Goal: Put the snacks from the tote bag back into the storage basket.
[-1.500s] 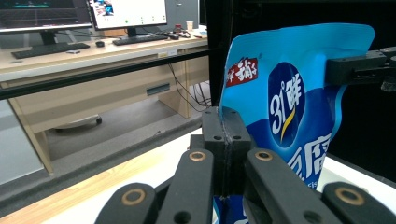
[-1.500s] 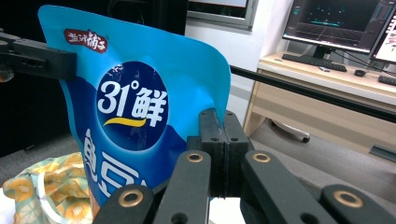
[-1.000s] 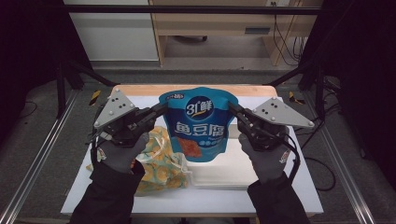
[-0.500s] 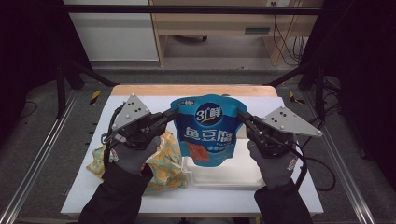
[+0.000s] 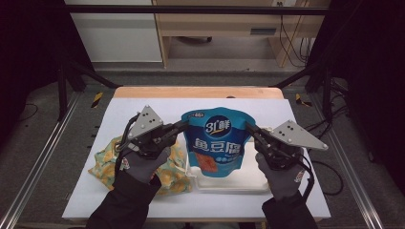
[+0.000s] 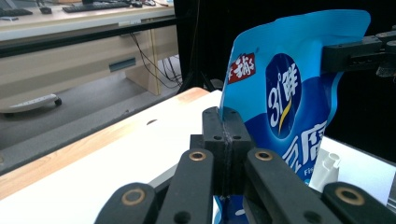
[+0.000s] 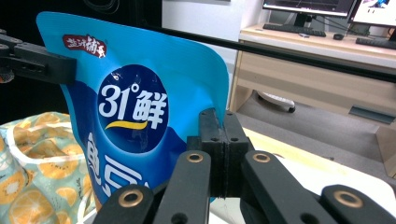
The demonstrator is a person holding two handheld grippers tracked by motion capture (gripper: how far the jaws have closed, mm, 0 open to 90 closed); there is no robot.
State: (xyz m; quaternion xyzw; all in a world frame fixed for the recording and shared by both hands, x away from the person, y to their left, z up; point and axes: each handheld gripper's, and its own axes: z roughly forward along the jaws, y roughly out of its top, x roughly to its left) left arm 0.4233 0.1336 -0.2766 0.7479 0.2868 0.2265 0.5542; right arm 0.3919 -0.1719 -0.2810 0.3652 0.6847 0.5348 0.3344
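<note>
Hiding tray [image 5: 258, 183] & fruit-print bag [image 5: 107, 160] partly — blue pouch [image 5: 217, 143].

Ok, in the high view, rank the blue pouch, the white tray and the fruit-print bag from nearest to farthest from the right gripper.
1. Blue pouch: clamped at its edge in the right gripper.
2. White tray: just below and left of it, under the pouch.
3. Fruit-print bag: farthest, on the table's left side by the other hand.

On the tabletop [image 5: 143, 107]: one blue snack pouch [image 5: 217, 140], one fruit-print cloth bag [image 5: 107, 160], one white tray [image 5: 255, 176]. Two tongs, left tongs [image 5: 183, 125] and right tongs [image 5: 249, 128], two gloved hands, each clamped on the pouch.
</note>
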